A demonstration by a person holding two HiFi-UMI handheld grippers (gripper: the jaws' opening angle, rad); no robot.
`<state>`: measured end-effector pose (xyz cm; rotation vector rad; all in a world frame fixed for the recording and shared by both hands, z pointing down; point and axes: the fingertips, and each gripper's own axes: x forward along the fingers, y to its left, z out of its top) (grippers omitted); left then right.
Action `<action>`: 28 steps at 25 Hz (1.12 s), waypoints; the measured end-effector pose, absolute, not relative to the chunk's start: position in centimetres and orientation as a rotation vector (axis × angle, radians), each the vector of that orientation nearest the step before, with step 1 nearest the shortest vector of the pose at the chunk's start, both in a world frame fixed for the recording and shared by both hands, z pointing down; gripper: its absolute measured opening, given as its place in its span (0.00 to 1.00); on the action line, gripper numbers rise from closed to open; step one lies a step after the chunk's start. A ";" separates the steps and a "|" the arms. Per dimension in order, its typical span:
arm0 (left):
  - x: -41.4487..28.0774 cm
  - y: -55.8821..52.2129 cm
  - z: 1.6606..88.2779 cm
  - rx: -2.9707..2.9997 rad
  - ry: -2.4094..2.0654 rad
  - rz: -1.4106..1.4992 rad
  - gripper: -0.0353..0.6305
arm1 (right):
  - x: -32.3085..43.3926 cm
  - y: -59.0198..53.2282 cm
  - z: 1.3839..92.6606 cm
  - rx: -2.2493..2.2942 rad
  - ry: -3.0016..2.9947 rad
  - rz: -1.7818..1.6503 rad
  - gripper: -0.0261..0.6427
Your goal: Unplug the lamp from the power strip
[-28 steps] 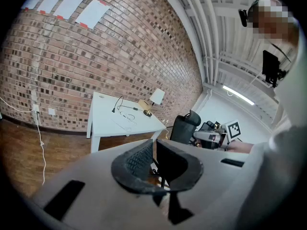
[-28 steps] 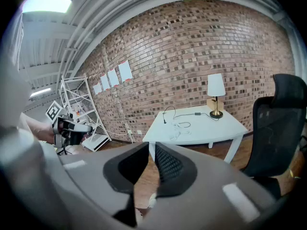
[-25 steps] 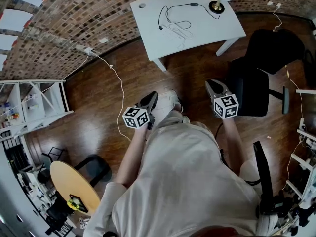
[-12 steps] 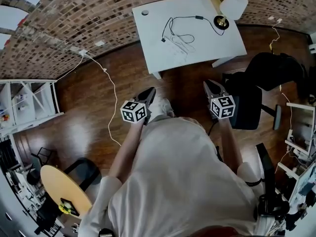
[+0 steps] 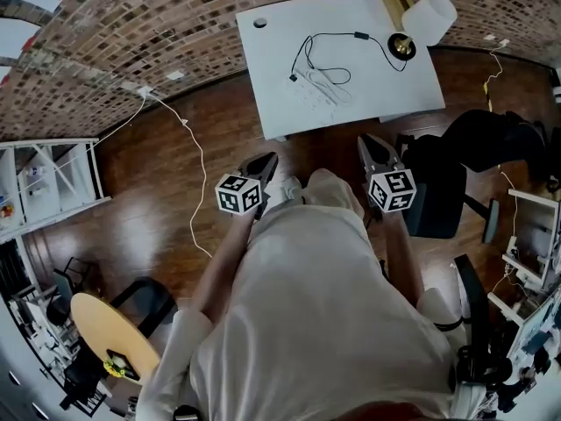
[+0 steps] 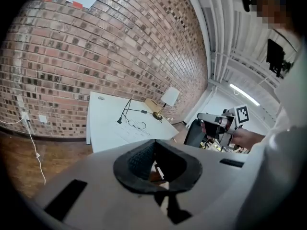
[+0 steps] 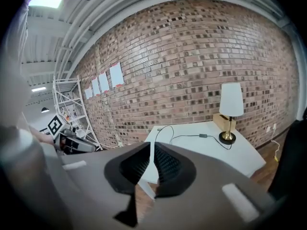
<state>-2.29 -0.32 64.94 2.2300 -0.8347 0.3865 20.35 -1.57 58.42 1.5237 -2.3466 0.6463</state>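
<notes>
The lamp [image 5: 428, 16], with a white shade and a brass base, stands at the far right corner of the white table [image 5: 280, 55]. Its black cord [image 5: 337, 35] runs left to a plug beside the white power strip [image 5: 317, 84]; the distance hides whether it is plugged in. Both grippers hang in front of the table's near edge, short of it. My left gripper [image 5: 261, 163] is shut and empty. My right gripper [image 5: 366, 144] is closing, with a thin slit left and nothing in it. The right gripper view shows the lamp [image 7: 231, 99] beyond the jaws.
A black office chair [image 5: 456, 165] stands right of me, close to the right gripper. A white cord [image 5: 200, 160] trails over the wooden floor from the brick wall. White shelves [image 5: 48, 182] stand at the left and a round yellow table [image 5: 118, 331] behind me.
The person has stepped toward the table, so it lies nearer and the whole lamp has come into view. Both grippers have come close to the table's front edge.
</notes>
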 end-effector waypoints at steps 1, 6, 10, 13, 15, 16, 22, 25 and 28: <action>-1.8 -0.5 65.0 2.228 -0.831 0.389 0.06 | 20.4 -2.0 58.7 1.510 -2.347 0.662 0.06; -0.1 -2.7 66.3 2.208 -0.852 0.433 0.06 | 20.9 -5.5 59.4 1.422 -2.377 0.707 0.06; 0.7 -5.2 67.1 2.182 -0.911 0.489 0.06 | 21.4 -9.4 59.8 1.315 -2.397 0.700 0.06; 1.7 -7.5 67.3 2.156 -0.945 0.501 0.06 | 21.8 -13.0 60.5 1.210 -2.405 0.645 0.06; 2.4 -8.8 67.4 2.141 -0.960 0.512 0.06 | 22.0 -15.4 61.4 1.148 -2.388 0.612 0.07; 2.7 -9.3 67.3 2.139 -0.966 0.520 0.06 | 22.1 -16.5 61.5 1.129 -2.393 0.609 0.08; 3.6 -11.8 67.5 2.107 -1.051 0.511 0.06 | 21.2 -20.7 62.6 1.008 -2.438 0.627 0.08; 3.1 -12.5 68.0 2.068 -1.109 0.493 0.06 | 20.5 -22.0 63.3 0.939 -2.454 0.621 0.08; 2.4 -13.0 68.5 2.035 -1.170 0.494 0.06 | 19.6 -22.9 64.1 0.870 -2.470 0.620 0.08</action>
